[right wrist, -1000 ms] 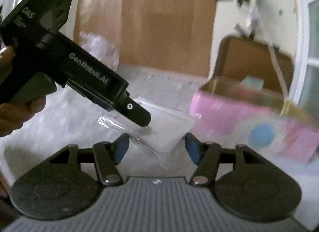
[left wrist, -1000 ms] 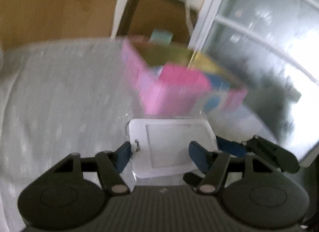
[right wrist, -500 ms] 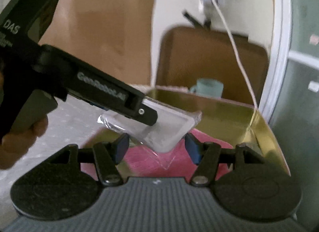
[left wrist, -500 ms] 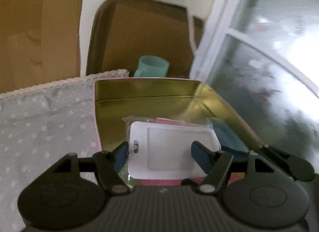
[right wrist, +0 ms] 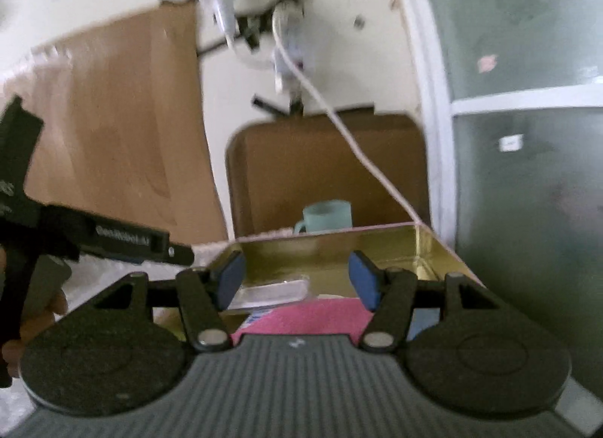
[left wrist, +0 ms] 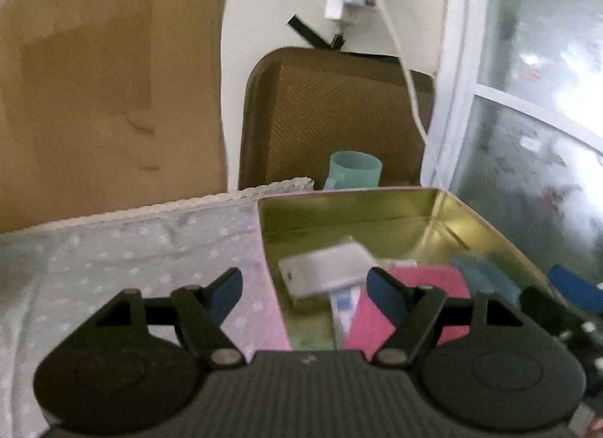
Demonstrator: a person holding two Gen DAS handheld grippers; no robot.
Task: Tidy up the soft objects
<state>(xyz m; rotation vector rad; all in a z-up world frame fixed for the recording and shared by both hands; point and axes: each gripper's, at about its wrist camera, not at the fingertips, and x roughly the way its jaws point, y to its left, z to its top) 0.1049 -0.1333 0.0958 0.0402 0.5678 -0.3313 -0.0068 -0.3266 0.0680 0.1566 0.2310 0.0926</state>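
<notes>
A white pouch in clear wrap (left wrist: 324, 274) lies tilted inside the gold-lined tin box (left wrist: 358, 212), on a pink soft item (left wrist: 426, 287) and beside a blue one (left wrist: 478, 272). My left gripper (left wrist: 303, 287) hovers over the box's left wall, its jaws opening and the pads clear of the pouch. My right gripper (right wrist: 297, 280) stands open over the box's near side with nothing gripped. Below it lie the pouch (right wrist: 271, 293) and the pink item (right wrist: 312, 315). One of the left gripper's fingers (right wrist: 150, 246) reaches in from the left.
A teal mug (left wrist: 352, 170) stands behind the box in front of a brown chair back (left wrist: 339, 106). A white cable (left wrist: 407, 72) hangs down to the box's far right corner. Grey starred cloth (left wrist: 132, 261) covers the table on the left. A frosted window is on the right.
The left gripper has let go of the white pouch, which now lies in the tin box, and its jaws have widened. Both grippers moved in over the box.
</notes>
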